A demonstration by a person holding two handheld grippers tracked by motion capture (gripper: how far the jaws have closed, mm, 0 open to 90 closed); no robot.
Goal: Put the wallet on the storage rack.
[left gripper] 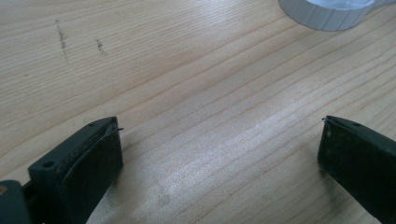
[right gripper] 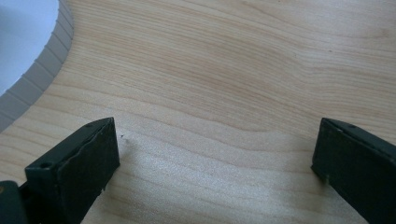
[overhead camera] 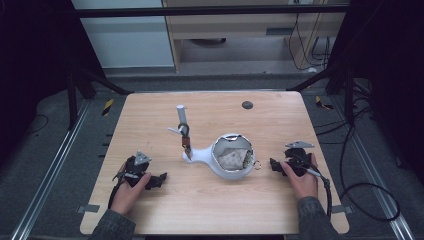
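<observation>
Left hand-held gripper [overhead camera: 159, 180] resting low on table [overhead camera: 210, 210], jaws apart (nothing between), right hand-held gripper [overhead camera: 274, 165] likewise.

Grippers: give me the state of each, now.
Left gripper: open, holding nothing, jaws over bare table.
Right gripper: open, holding nothing.

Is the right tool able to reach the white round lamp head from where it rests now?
Probably yes. The right tool is open, and bare table lies between it and the lamp head, with nothing in the way.
</observation>
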